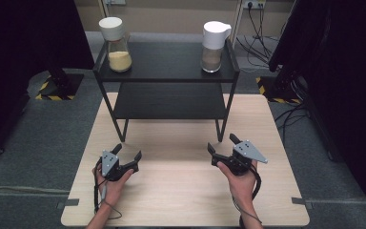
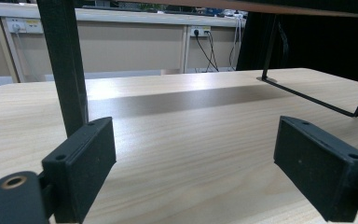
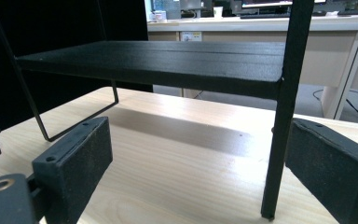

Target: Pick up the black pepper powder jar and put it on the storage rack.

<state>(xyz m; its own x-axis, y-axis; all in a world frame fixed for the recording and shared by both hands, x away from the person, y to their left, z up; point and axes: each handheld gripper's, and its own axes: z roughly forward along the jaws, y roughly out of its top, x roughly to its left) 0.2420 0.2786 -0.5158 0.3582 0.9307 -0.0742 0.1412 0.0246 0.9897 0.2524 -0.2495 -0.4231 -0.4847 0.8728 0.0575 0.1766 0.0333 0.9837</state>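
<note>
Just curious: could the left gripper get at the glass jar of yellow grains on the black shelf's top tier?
Probably yes. The left gripper is open and holds nothing, the glass jar of yellow grains stands alone near the top tier's left end, and nothing lies between them on the wooden table.

Bare table [image 1: 181, 186] lies between and around the left gripper [image 1: 127, 153] and right gripper [image 1: 221, 143] — both with jaws spread, holding nothing. Ahead stands the black rack [image 1: 167, 76]; its front legs [image 1: 121, 129] rise just beyond each gripper, with an open gap between them under the lower shelf [image 1: 169, 101]. On the top shelf, a yellow-filled jar [image 1: 116, 45] and a brown-filled jar [image 1: 213, 46] sit well apart — clear shelf between.
</note>
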